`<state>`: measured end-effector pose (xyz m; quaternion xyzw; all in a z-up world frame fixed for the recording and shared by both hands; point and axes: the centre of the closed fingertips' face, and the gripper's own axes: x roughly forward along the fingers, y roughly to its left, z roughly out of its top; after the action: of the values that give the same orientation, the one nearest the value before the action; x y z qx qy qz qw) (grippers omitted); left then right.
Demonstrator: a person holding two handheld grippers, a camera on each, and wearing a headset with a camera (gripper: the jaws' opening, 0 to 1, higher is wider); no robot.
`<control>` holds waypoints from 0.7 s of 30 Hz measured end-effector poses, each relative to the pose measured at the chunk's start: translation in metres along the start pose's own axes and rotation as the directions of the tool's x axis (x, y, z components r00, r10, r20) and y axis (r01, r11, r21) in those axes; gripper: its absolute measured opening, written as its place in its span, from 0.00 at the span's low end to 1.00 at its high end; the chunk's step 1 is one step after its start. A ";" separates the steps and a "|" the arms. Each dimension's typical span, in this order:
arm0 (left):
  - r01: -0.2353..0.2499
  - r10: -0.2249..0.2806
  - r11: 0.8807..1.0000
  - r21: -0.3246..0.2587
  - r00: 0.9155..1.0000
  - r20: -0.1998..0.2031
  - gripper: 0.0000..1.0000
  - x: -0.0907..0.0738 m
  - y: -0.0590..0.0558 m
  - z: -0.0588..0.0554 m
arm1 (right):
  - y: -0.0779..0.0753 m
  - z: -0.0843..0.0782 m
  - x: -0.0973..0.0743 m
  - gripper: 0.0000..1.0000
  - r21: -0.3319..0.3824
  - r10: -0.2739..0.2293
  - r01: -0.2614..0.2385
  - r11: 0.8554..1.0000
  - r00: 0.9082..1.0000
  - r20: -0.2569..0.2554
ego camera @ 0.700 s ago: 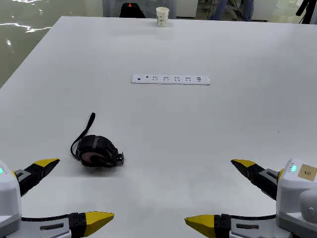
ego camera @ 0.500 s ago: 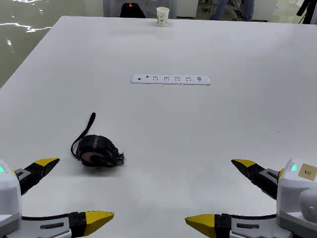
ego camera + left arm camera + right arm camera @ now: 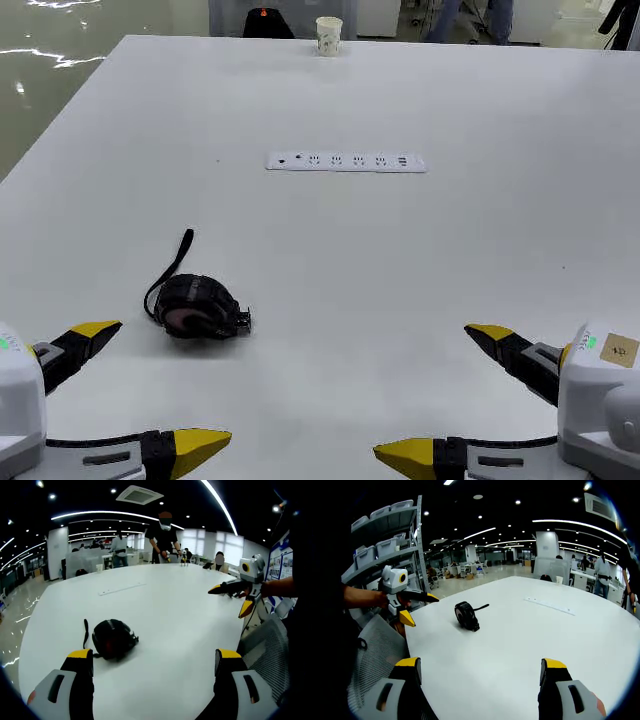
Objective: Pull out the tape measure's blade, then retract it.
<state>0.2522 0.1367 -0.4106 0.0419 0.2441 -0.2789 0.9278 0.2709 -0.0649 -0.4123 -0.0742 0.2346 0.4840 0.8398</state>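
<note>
A black tape measure is seen lying on its side in the lower left of the head view, its reddish round face turned up. Its black wrist strap is looped toward the upper left. No blade is drawn out.

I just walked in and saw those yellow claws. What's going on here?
A person holds a gripper in each hand over a white table. The left gripper and the right gripper are both open and hold nothing. A black tape measure lies on the table just ahead of the left one, untouched, its blade not yet pulled out. A power strip and a paper cup sit farther back.
</note>
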 end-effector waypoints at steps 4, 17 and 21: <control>0.001 -0.001 1.000 0.001 1.000 -0.003 0.99 0.000 0.000 -0.001 | 0.000 -0.001 0.000 0.99 -0.007 -0.001 0.001 1.000 1.000 -0.007; 0.003 -0.002 1.000 0.017 1.000 -0.012 0.99 0.002 0.003 0.001 | -0.003 -0.002 0.003 0.98 -0.018 0.017 -0.017 1.000 1.000 -0.022; 0.003 -0.003 1.000 0.025 1.000 -0.014 0.99 0.003 0.004 0.001 | -0.005 -0.002 0.005 0.98 -0.022 0.024 -0.024 0.999 0.999 -0.027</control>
<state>0.2575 0.1383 -0.4114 0.0552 0.2473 -0.2830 0.9250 0.2764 -0.0641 -0.4165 -0.0870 0.2414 0.4956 0.8298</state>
